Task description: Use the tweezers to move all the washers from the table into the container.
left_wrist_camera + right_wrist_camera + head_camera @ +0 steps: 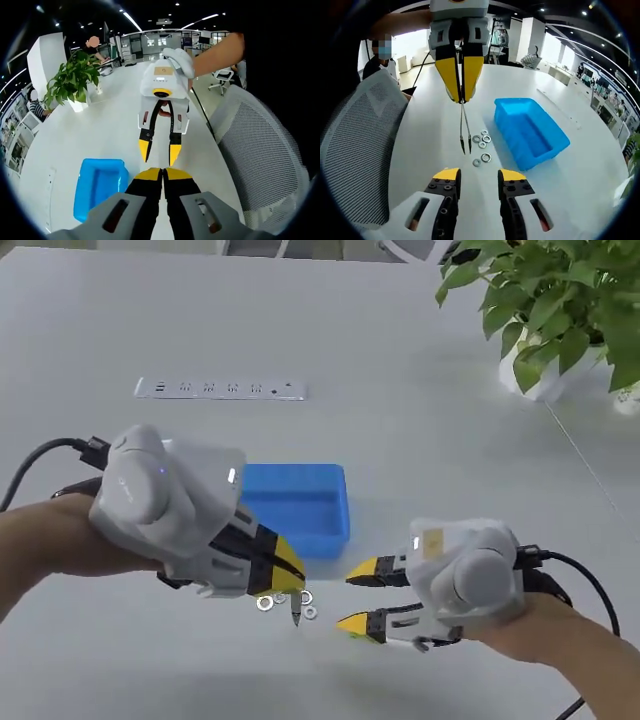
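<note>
Several small metal washers (481, 145) lie in a loose cluster on the white table, just in front of the blue container (530, 130). My left gripper (288, 570) is shut on thin metal tweezers (465, 130). The tweezer tips hang slightly apart just left of the washers (305, 598), and I see nothing between them. My right gripper (478, 175) is open, holds nothing, and faces the left gripper (462, 95) across the cluster. In the left gripper view my own jaws (162, 175) are pressed together, with the right gripper (158, 159) open ahead of them and the container (100, 190) at lower left.
A white power strip (220, 389) lies farther back on the table (400, 420). A potted plant (560, 310) stands at the far right corner. A mesh office chair (260, 150) sits beside the table edge. People sit in the background.
</note>
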`<state>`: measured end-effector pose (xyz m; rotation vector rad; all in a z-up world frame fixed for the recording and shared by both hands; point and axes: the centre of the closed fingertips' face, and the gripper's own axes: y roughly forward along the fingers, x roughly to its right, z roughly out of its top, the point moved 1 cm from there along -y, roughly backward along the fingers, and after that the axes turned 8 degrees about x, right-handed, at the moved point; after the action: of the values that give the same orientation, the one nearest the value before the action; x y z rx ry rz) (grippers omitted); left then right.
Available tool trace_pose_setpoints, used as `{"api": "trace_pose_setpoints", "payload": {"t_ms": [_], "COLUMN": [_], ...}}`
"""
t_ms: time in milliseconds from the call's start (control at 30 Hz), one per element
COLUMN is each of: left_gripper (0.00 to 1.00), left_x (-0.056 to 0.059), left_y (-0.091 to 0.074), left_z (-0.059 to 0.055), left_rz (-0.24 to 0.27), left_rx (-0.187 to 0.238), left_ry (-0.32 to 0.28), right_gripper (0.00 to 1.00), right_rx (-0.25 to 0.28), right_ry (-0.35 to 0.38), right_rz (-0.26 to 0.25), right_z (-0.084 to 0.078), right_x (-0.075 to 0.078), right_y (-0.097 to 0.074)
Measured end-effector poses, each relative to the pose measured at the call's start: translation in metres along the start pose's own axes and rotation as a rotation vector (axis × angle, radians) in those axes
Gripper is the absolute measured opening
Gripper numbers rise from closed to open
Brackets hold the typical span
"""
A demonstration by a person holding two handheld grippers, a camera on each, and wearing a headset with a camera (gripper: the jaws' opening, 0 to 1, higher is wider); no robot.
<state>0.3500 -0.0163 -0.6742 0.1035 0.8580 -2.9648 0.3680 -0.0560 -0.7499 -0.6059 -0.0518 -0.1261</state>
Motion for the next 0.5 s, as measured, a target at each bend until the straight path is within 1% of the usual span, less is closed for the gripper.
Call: {"api": "trace_pose_setpoints", "payload": {"t_ms": [233, 400, 500], "left_gripper": [0.06, 0.06, 0.06], "left_x": [-0.004, -0.005, -0.006], "left_y": [0.003, 0.006, 0.009], "left_z": [0.005, 0.008, 0.008], "left_rz": [-0.011, -0.019, -0.026], "left_rx": [0.003, 0.009, 0.006], "left_ry": [0.014, 0.019, 0.022], "right_gripper": [0.39, 0.40, 0.40], "right_rx": [0.004, 0.002, 0.001], "right_ry": [0.040, 0.053, 0.053], "right_rz": [-0.034, -0.047, -0.051], "right_z": [-0.007, -0.010, -0.011], "right_x": [0.005, 0.006, 0.006], "right_y": [-0.008, -0.012, -0.013]}}
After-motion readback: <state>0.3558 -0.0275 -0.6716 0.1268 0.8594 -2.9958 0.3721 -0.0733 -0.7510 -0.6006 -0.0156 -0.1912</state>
